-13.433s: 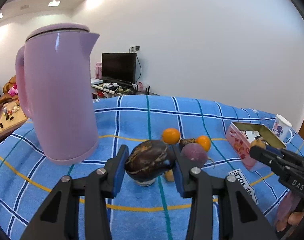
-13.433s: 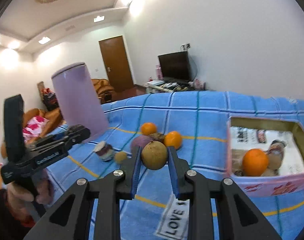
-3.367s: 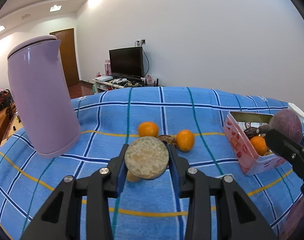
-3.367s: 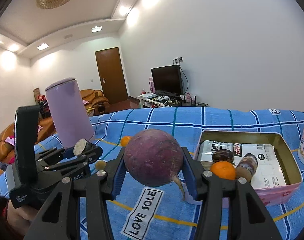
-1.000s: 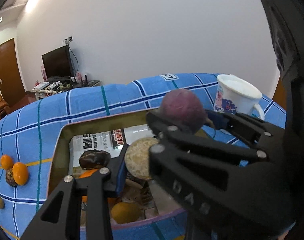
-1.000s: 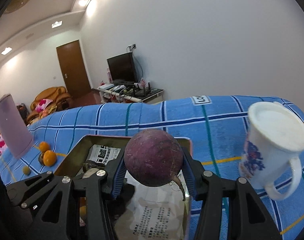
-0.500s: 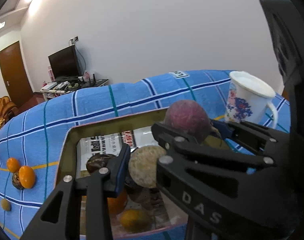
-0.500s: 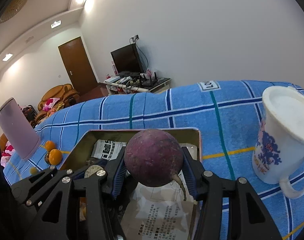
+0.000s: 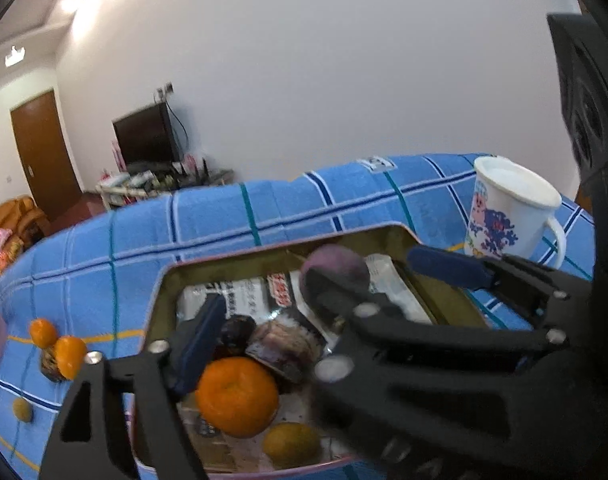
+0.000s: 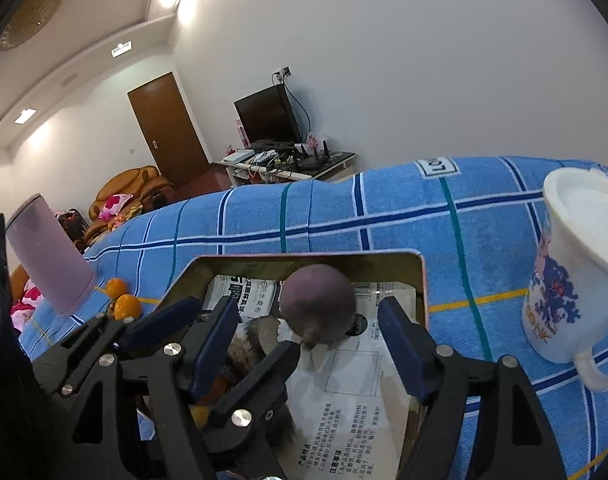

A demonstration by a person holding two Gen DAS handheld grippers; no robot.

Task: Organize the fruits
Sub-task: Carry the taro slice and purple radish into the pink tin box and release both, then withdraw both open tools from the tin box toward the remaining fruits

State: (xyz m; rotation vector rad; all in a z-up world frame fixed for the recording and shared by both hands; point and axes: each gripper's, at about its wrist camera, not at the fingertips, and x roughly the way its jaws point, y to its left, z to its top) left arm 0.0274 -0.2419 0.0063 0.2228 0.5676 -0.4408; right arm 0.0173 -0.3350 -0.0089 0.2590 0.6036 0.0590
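Both my claws stand wide over the open pink-walled metal tin — neither is holding any fruit.

My right gripper has just been opening: the round purple fruit sits between its blue pads with a gap on either side, low over the printed paper lining the tin. My left gripper has just been opening too; below and between its fingers lie a brown-skinned cut fruit, a dark glossy fruit, a large orange and a small yellow-brown fruit, all inside the tin. Well off to the left of both claws, two small oranges rest on the blue checked cloth near the lilac plastic kettle. To the right of my right claw stands the white mug with blue print, just beside the tin.
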